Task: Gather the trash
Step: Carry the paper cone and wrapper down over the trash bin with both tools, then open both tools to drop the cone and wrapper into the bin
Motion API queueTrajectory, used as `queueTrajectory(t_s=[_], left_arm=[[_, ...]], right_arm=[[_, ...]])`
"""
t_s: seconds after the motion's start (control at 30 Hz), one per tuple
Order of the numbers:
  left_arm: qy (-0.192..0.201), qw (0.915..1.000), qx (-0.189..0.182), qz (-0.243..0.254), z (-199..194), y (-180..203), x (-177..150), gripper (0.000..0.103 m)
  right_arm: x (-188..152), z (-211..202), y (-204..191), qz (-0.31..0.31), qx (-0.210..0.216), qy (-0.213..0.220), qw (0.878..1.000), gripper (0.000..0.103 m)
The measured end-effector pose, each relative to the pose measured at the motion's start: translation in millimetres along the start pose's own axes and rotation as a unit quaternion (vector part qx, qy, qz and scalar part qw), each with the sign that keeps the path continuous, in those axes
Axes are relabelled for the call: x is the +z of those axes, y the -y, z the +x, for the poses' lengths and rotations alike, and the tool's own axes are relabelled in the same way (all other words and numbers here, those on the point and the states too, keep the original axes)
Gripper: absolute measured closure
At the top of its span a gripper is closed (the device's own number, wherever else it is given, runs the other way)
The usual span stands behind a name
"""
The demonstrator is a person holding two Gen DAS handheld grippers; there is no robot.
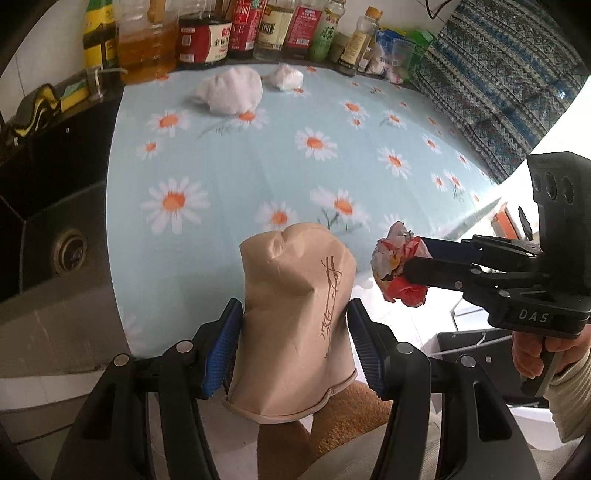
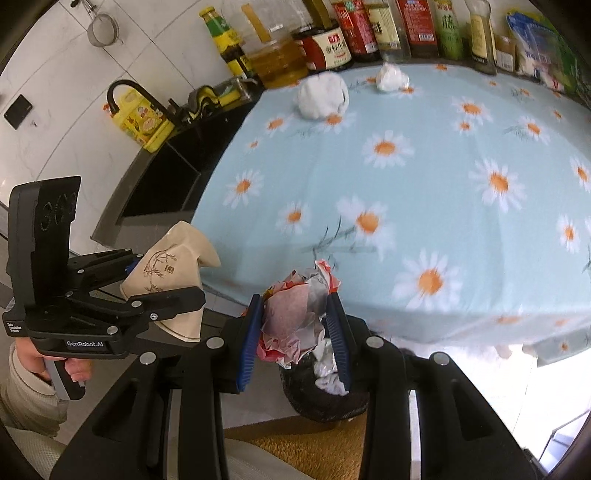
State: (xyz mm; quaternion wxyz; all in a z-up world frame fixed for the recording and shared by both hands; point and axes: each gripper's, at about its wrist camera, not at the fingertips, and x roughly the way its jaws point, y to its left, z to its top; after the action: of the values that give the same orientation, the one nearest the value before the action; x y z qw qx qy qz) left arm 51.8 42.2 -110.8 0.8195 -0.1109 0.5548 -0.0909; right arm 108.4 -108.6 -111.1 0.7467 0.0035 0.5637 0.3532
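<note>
While the left hand-held gripper point(image 1: 293, 338) clamps a crushed paper cup point(image 1: 295, 317), the right hand-held gripper point(image 2: 295, 334) pinches a crumpled wrapper point(image 2: 295, 314).

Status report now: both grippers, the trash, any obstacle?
Left gripper shut on brown paper cup. Right gripper shut on crumpled wrapper, above black bin. Two white wads left on cloth. No obstacle seen.

daisy tablecloth point(image 1: 258, 177), condiment bottles point(image 1: 243, 26), sink point(image 1: 44, 221)

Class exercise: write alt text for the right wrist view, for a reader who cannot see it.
The right gripper clamps a crumpled red-and-white wrapper above a dark bin at the edge of a daisy-print tablecloth. The left gripper holds a squashed brown paper cup; two white paper wads lie near bottles.
</note>
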Motion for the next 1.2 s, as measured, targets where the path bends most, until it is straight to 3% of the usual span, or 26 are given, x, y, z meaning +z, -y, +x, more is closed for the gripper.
queueTrajectory(t_s=[0.53,1.2], left_arm=[[-0.061,0.9975,-0.032,-0.016,37.1,-15.9,-63.7,0.046],[-0.151,0.9859,-0.033,-0.064,114.9,-23.7,-114.8,0.046]], right_arm=[[-63.9,39.9,-4.7,0.054,-0.016,-0.056,0.997,0.067],[-120.9,92.5,37.9,0.114,-0.005,-0.135,0.984,0.066]])
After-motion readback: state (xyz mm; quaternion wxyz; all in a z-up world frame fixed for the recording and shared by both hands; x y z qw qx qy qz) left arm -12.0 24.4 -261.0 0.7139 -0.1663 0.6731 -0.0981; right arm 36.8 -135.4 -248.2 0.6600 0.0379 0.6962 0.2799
